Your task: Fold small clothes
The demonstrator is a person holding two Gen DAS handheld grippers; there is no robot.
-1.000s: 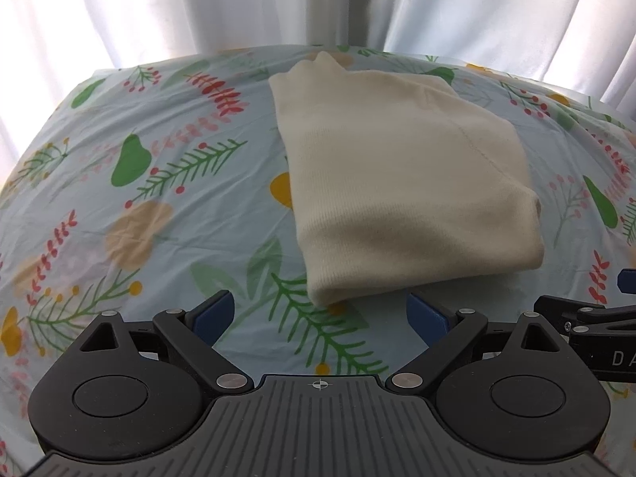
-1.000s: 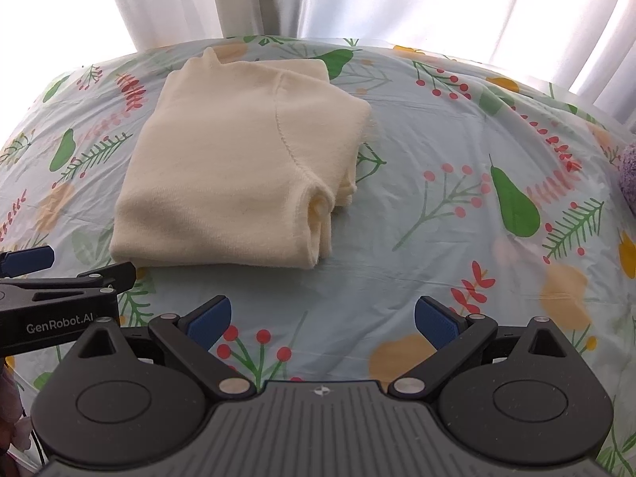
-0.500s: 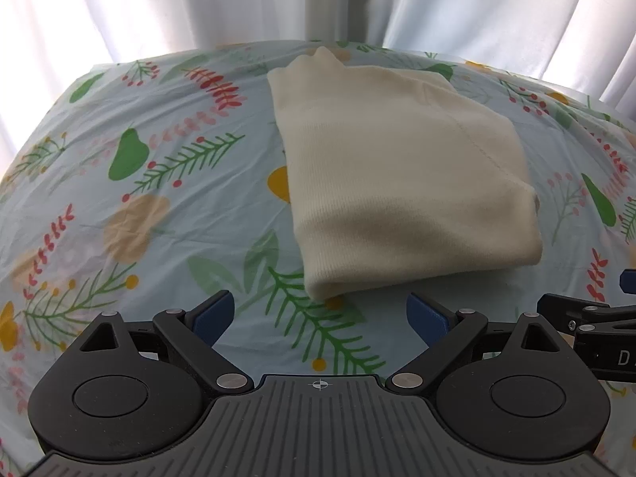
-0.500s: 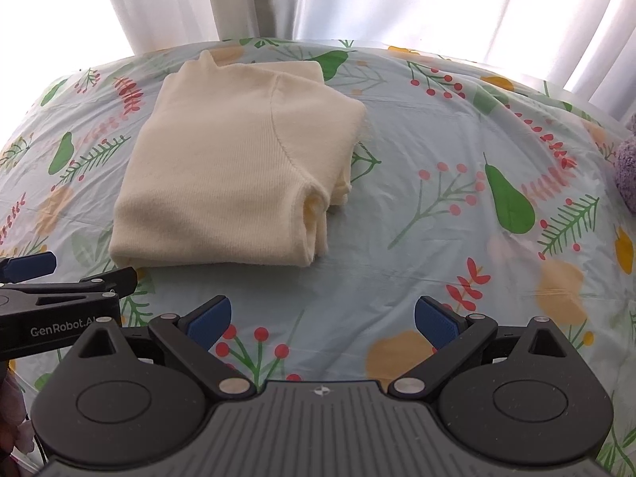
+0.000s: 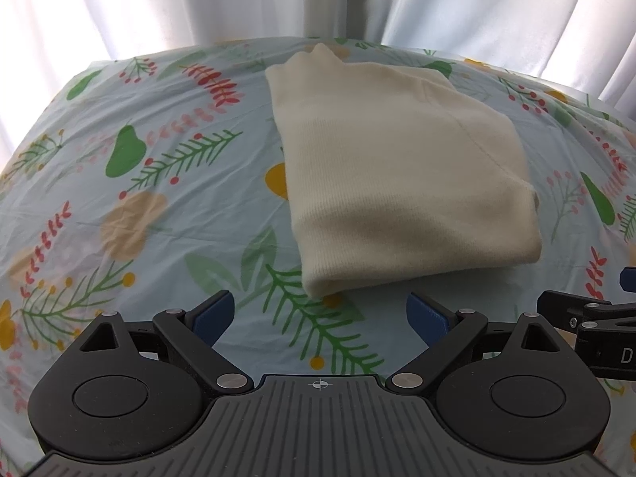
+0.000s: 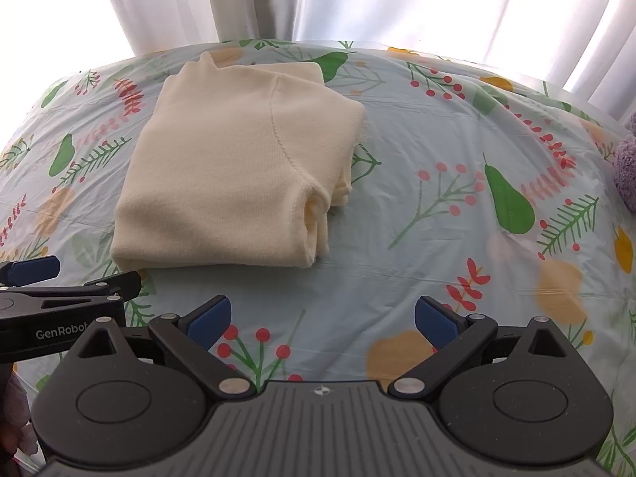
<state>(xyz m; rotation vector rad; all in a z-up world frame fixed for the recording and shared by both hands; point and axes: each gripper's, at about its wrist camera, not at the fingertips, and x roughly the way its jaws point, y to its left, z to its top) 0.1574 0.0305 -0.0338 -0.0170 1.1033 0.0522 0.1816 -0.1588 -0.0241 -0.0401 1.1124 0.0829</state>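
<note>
The cream sweater (image 5: 401,183) lies folded into a thick, roughly square packet on the surface, toward the far edge and a bit left of the middle in the right wrist view (image 6: 238,175). The collar tip points to the far edge. The rolled fold is the near edge of the packet; the stacked layers w/ a sleeve seam show on its right side.

The left gripper (image 5: 320,314) hovers just in front of the near edge of the sweater, not touching it. Its jaws are spread wide w/ nothing between them, only the cloth below. The sweater's near left corner sits almost between the blue pads (image 5: 212,314), slightly beyond them.

The right gripper (image 6: 322,318) is also spread wide and empty, nearer to the front edge of the surface. The sweater is ahead and to the left of it, apart; its near right corner is the closest part.

The tablecloth (image 6: 437,139) is light blue w/ pears, berries and fern leaves. White curtains (image 5: 198,0) hang behind the far edge. A purple fuzzy thing (image 6: 626,167) sits at the right edge, cut off.
</note>
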